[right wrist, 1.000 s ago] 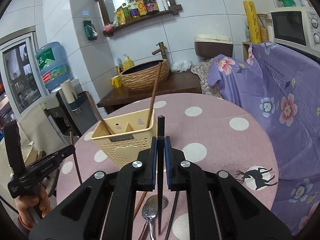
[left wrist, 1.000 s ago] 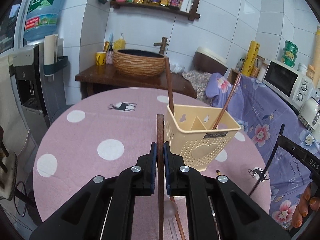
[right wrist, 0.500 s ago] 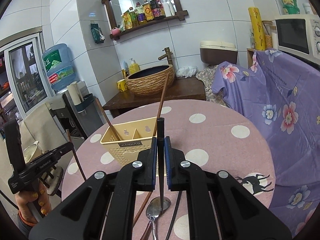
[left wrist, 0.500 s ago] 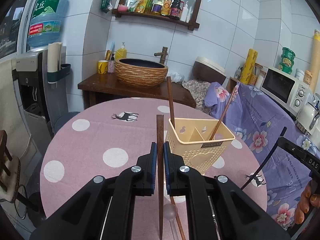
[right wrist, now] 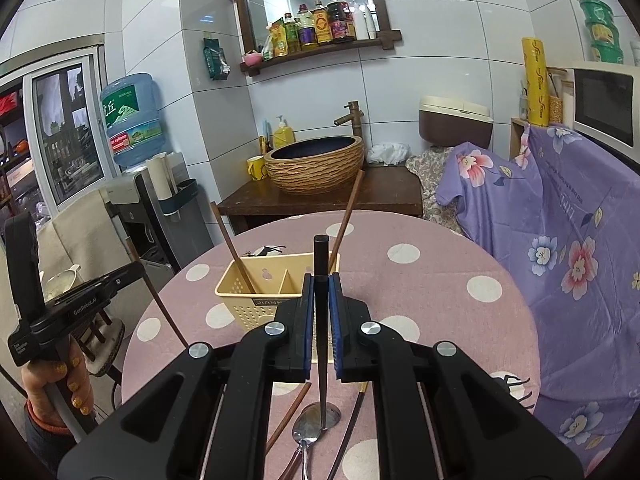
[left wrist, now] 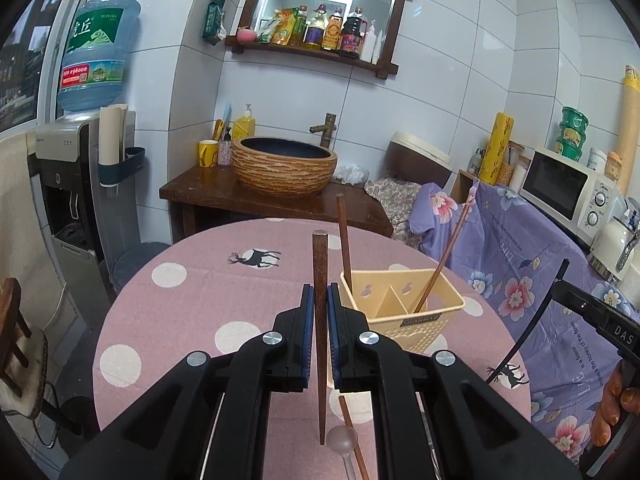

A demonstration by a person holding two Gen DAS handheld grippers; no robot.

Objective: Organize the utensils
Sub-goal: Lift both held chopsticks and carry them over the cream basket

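My left gripper is shut on a brown wooden chopstick that stands upright, its tip hanging above the table. My right gripper is shut on a black chopstick, also upright. The cream plastic utensil basket stands on the pink dotted table and holds two brown chopsticks, one in each end compartment. A metal spoon, a brown chopstick and a dark chopstick lie on the table below my right gripper. A clear spoon lies below my left gripper.
Behind the table a dark wooden stand carries a woven basin. A purple flowered cloth covers furniture on the right, with a microwave. A water dispenser stands at the left. A hand holds the other gripper.
Both grippers have risen with their chopsticks, so the basket and table sit lower and farther in both views. Each grip stayed shut.
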